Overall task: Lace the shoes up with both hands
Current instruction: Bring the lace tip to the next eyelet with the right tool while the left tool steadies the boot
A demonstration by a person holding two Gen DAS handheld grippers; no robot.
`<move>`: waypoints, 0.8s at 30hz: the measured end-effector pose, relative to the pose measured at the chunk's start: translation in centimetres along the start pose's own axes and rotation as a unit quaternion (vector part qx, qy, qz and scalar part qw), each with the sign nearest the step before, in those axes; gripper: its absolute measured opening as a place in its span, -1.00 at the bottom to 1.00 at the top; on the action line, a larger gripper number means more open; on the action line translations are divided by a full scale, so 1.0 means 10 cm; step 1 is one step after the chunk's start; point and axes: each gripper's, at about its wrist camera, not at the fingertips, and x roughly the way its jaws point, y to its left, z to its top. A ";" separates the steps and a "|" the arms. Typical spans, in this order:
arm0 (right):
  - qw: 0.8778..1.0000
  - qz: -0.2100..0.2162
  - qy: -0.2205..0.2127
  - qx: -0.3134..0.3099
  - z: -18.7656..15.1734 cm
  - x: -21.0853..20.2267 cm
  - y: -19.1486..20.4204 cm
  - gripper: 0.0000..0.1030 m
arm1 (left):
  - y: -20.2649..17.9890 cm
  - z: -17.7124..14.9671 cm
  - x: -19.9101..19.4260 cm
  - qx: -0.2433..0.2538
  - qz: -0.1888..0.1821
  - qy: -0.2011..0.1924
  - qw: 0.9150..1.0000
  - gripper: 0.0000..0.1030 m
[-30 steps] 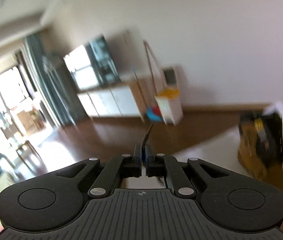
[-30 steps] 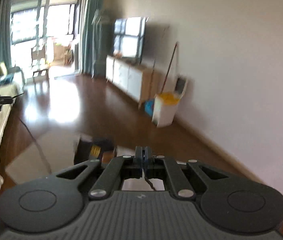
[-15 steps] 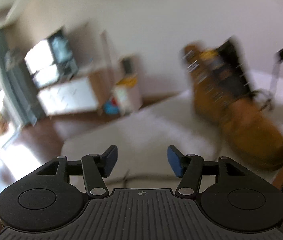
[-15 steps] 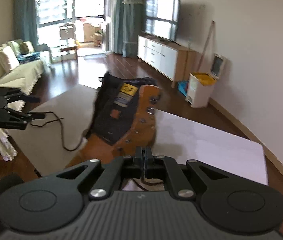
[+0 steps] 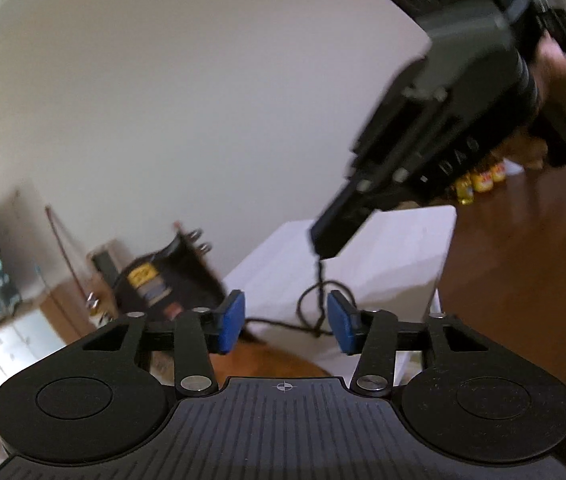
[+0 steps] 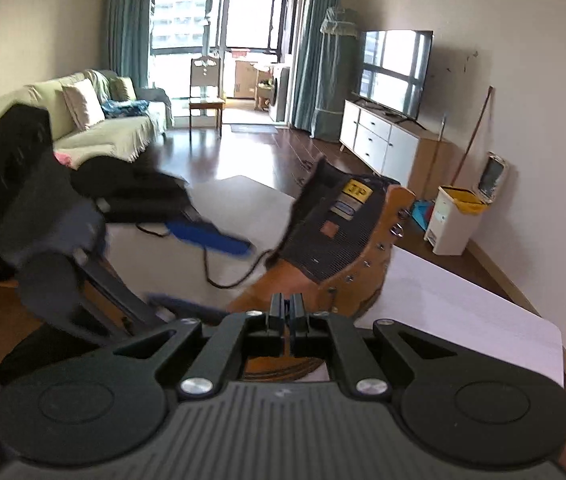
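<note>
Right wrist view shows the tan boot [image 6: 339, 256] standing on the white table [image 6: 463, 308], tongue pulled open, and its upper metal hooks look bare from this side. The black lace [image 6: 227, 276] runs loose from the side of the boot out toward the left gripper [image 6: 203, 268], so most of the lacing appears undone, though the lower eyelets are hidden behind the right gripper [image 6: 287, 312]. That gripper's jaws are pressed together just in front of the boot; in the left wrist view a lace end hangs from its tip, so it is pinching the lace. The left gripper's blue pads [image 5: 231, 322] stand apart with nothing pressed between them; its jaws have just been closing a little. A slack loop of lace lies on the table beyond the gap. By my reading, threading the upper hooks and tying remain.
</note>
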 end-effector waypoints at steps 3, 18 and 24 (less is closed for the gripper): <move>1.000 0.002 -0.001 -0.005 0.06 -0.05 0.08 -0.94 | -0.01 -0.02 -0.04 0.008 -0.003 -0.012 1.000 -0.18; 0.998 -0.043 -0.022 0.032 0.05 -0.16 0.14 -0.65 | 0.38 -0.34 -0.22 -0.204 -0.012 -0.029 0.978 -0.94; 0.995 -0.025 -0.043 0.091 -0.18 -0.03 0.15 -0.65 | 0.84 -0.79 -0.38 -0.432 -0.039 -0.051 0.900 -0.94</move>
